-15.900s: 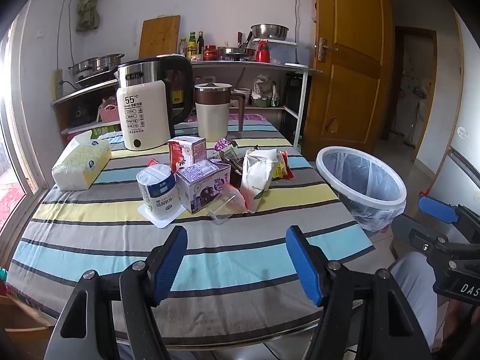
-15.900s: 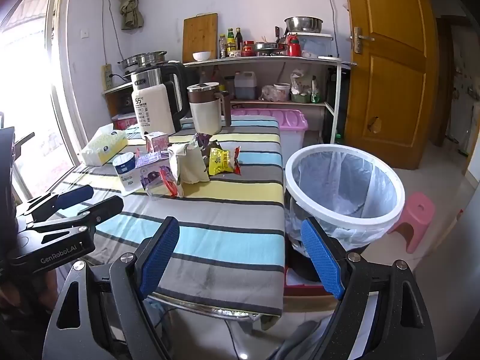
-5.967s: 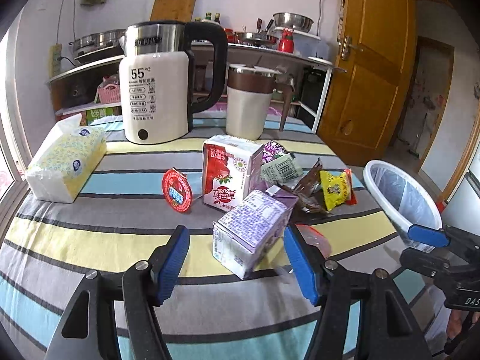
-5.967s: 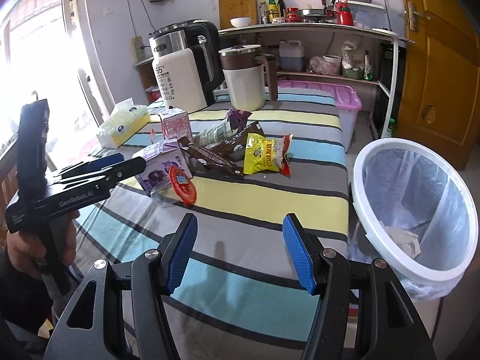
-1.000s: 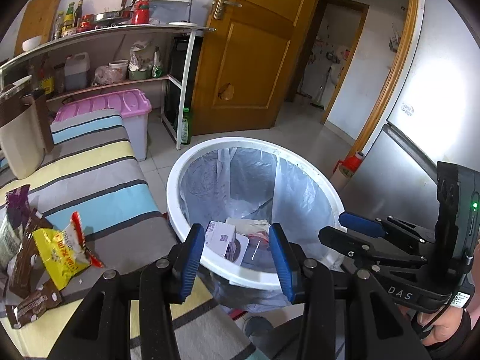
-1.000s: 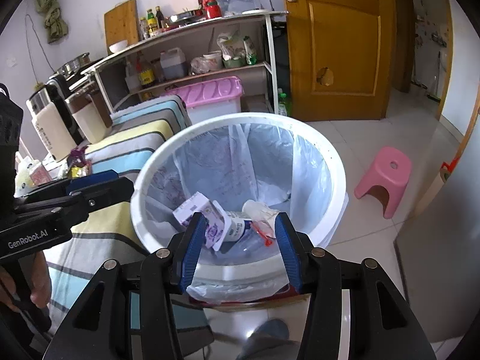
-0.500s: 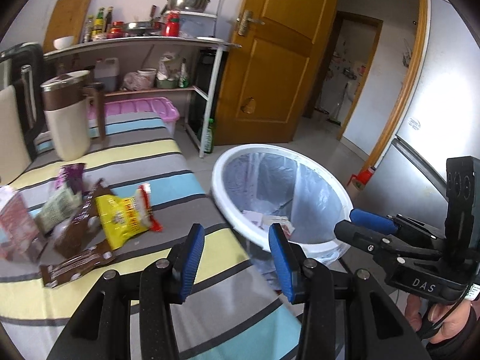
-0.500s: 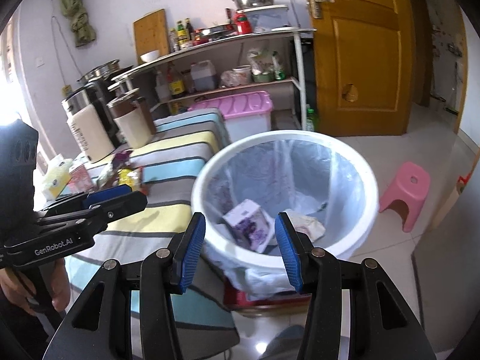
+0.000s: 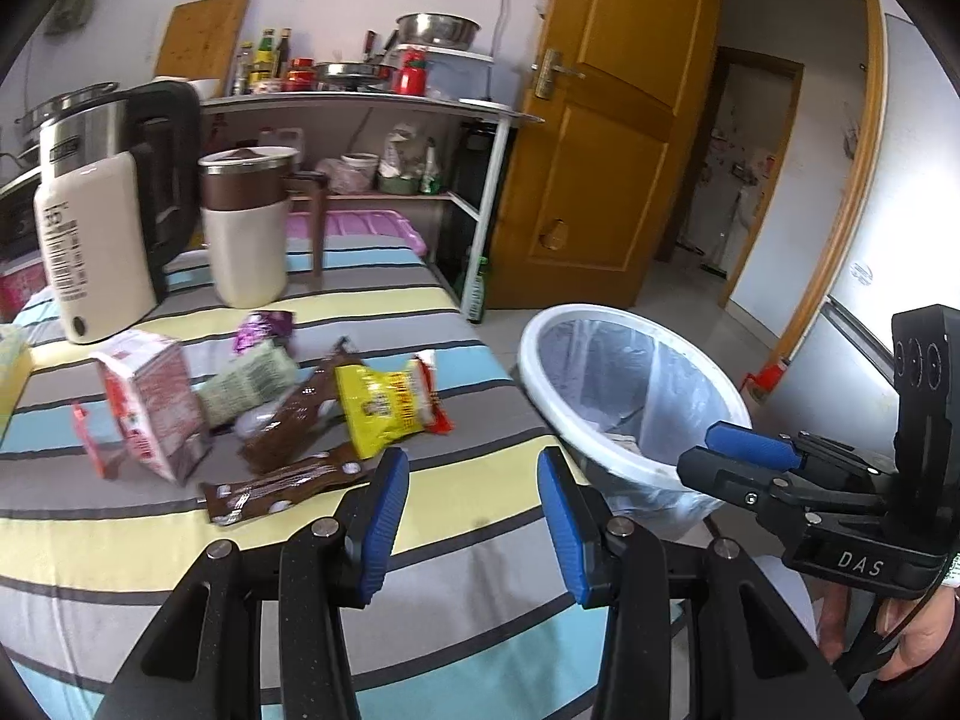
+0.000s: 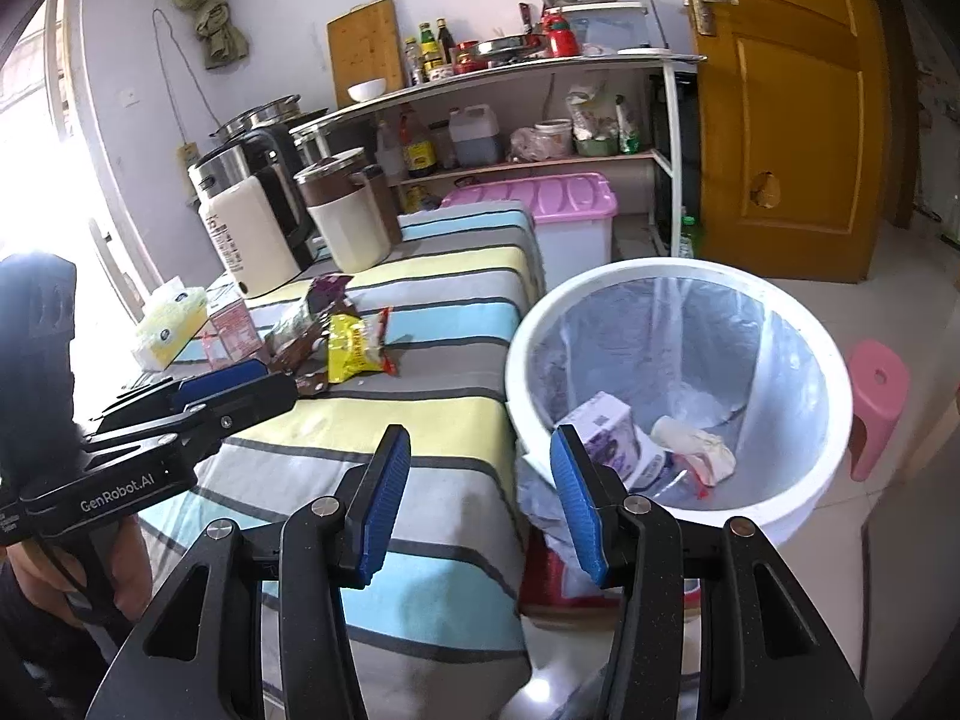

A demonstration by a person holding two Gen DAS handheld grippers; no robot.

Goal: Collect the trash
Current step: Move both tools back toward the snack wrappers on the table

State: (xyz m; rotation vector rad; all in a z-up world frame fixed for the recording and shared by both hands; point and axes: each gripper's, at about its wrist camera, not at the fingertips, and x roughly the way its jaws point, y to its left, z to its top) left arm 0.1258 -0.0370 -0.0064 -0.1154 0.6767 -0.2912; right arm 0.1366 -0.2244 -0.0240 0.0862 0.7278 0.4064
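Observation:
My left gripper (image 9: 473,519) is open and empty above the striped table (image 9: 468,576), near its right edge. Ahead of it lie a yellow snack bag (image 9: 384,405), two brown wrappers (image 9: 282,483), a greenish packet (image 9: 249,381), a purple wrapper (image 9: 264,324) and a red-and-white carton (image 9: 153,405). My right gripper (image 10: 479,501) is open and empty over the table edge, beside the white bin (image 10: 678,384). In the bin's clear liner lie a purple carton (image 10: 606,423) and crumpled white trash (image 10: 696,447). Each gripper shows in the other's view, the right gripper (image 9: 750,450) at the right and the left gripper (image 10: 222,381) at the left.
A white kettle (image 9: 96,240) and a cream jug with a brown lid (image 9: 243,228) stand at the table's back. A yellow tissue pack (image 10: 171,324) lies at its far left. Behind are a metal shelf (image 10: 528,114), a pink storage box (image 10: 552,204), a wooden door (image 9: 600,138) and a pink stool (image 10: 876,402).
Both grippers have swung left, away from over the bin and back toward the table. The trash on the cloth has come into the left wrist view, and the bin has slid to the right.

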